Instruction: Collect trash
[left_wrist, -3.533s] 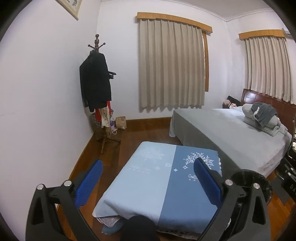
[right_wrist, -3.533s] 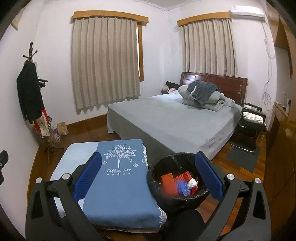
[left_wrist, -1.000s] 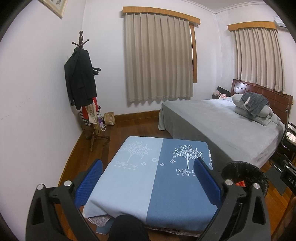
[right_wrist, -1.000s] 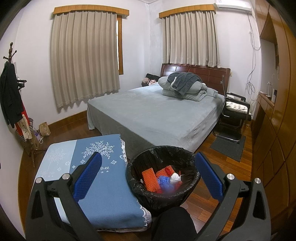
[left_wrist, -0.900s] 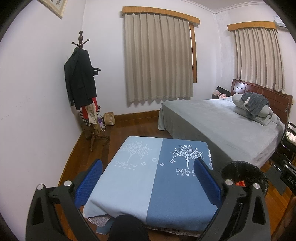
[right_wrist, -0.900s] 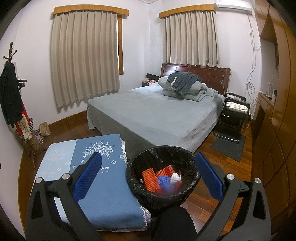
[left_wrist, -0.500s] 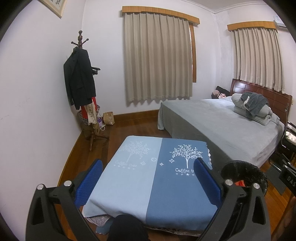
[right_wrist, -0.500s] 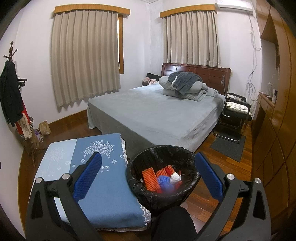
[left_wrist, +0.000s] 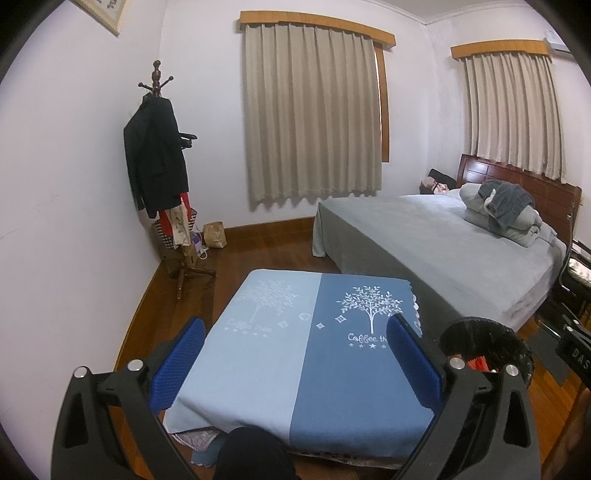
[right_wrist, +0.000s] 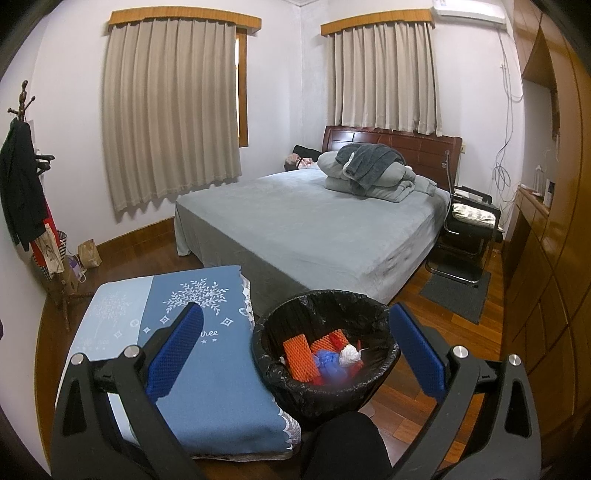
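Observation:
A round bin with a black liner (right_wrist: 295, 384) stands on the wood floor beside a low table. Inside lie orange foam netting (right_wrist: 297, 356), a blue scrap (right_wrist: 327, 361) and a white crumpled wad (right_wrist: 350, 353). My right gripper (right_wrist: 295, 345) hangs open above the bin, nothing between its blue pads. My left gripper (left_wrist: 293, 352) is open and empty over the low table's blue cloth (left_wrist: 295, 365). In the left wrist view the bin (left_wrist: 517, 350) shows at the right, partly hidden by a finger.
A grey bed (right_wrist: 314, 221) with folded bedding (right_wrist: 369, 173) fills the middle of the room. A coat stand (left_wrist: 162, 177) with a dark jacket is in the left corner, a paper bag (left_wrist: 216, 234) beside it. A black chair (right_wrist: 469, 229) and wooden cabinets (right_wrist: 546, 258) are on the right.
Both views have shifted only slightly over the last second. Both grippers stay open and empty; the bin's contents have not moved.

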